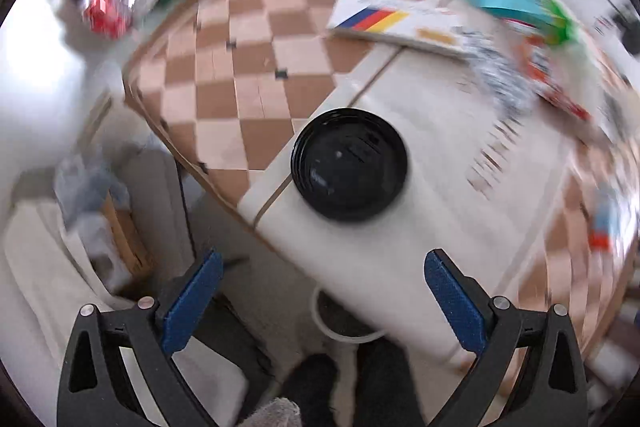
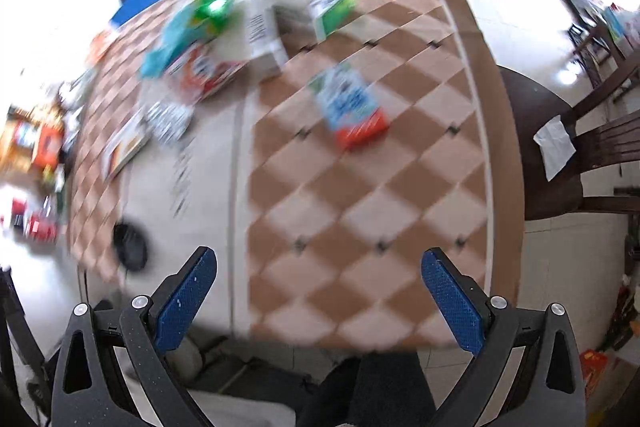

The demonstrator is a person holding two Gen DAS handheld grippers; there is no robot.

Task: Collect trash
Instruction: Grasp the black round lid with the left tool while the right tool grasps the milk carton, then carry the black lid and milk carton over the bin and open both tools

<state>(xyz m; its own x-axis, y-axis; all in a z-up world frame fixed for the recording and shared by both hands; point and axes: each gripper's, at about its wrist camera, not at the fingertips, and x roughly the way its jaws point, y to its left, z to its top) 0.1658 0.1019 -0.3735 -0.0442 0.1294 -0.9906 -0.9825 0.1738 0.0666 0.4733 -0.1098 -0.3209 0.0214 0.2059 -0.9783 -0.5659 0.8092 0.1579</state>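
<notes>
Plainly, the left gripper (image 1: pixel 322 291) has its blue pads (image 1: pixel 192 301) spread as wide as they go, with nothing between them and nothing touched. Ahead of its fingers, just beyond the tips, a round black lid (image 1: pixel 350 165) lies on the pale strip of the checkered table (image 1: pixel 248 67). Further out, ahead and right of the fingers, sit a flat box with coloured stripes (image 1: pixel 396 21) and a teal and green wrapper (image 1: pixel 516 5), both blurred. The right gripper (image 2: pixel 320 291) likewise stands wide apart and empty above the table. Ahead of its fingers lies a blue-and-orange carton (image 2: pixel 352 107); ahead and left, a heap of blurred packaging (image 2: pixel 208 43).
</notes>
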